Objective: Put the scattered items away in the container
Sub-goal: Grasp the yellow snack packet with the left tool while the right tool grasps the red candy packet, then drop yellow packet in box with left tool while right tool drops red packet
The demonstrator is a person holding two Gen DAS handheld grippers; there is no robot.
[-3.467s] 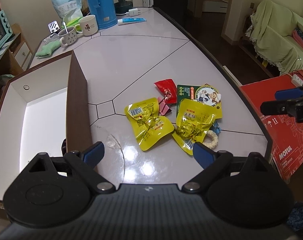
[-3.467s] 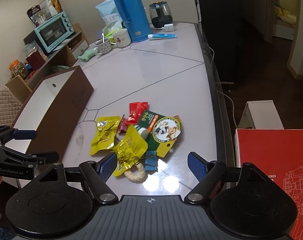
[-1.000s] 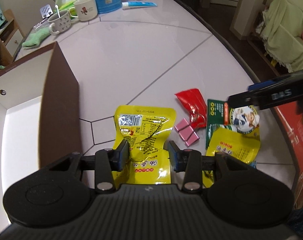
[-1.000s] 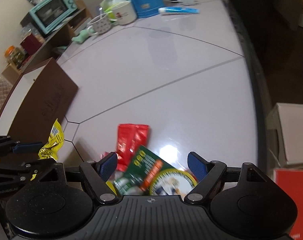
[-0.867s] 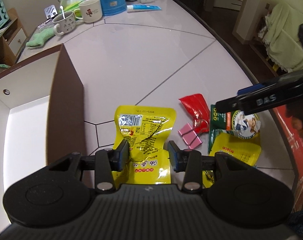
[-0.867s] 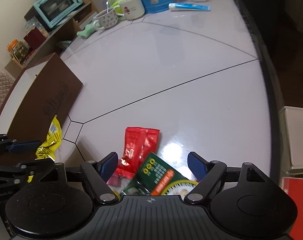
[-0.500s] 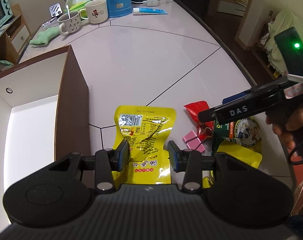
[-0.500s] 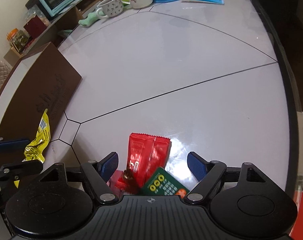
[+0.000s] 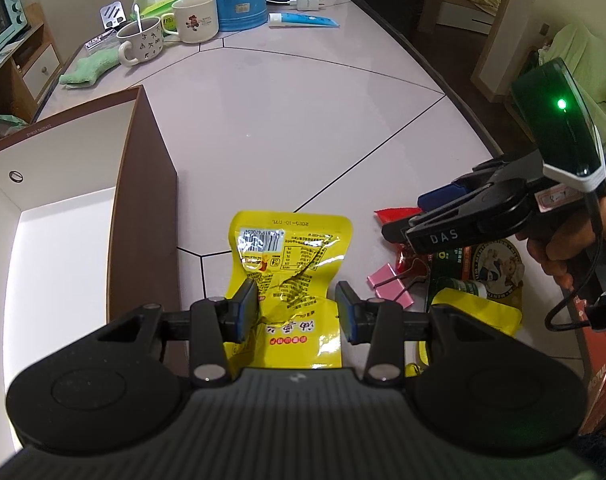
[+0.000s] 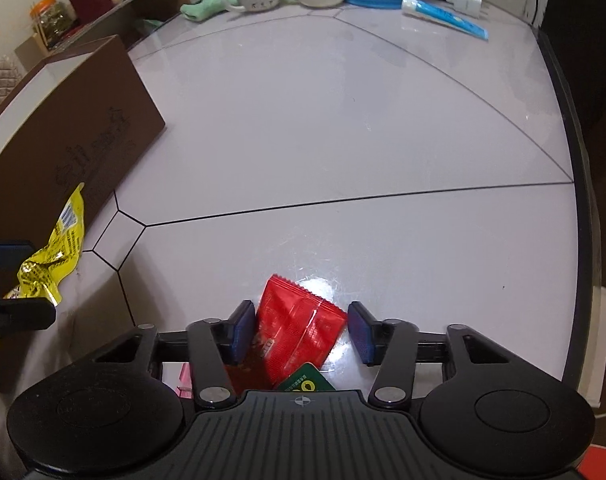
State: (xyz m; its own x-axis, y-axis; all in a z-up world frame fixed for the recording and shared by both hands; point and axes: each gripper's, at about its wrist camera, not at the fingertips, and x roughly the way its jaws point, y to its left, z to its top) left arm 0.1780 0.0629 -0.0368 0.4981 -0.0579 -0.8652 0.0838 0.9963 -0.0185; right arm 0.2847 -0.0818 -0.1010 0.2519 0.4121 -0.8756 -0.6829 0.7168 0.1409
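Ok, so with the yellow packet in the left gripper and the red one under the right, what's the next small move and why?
Probably let the right gripper finish closing on the red packet: its jaws are closing with that packet between them, the far pad apparently not yet on it. The left gripper already pinches the yellow packet, and the open brown box sits beside it, so both can then go there.

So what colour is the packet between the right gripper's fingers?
Red packet, clearest in the right wrist view.

Dim indoor light, glare on the glossy table point(image 10: 323, 284), fisheye-bent edges.
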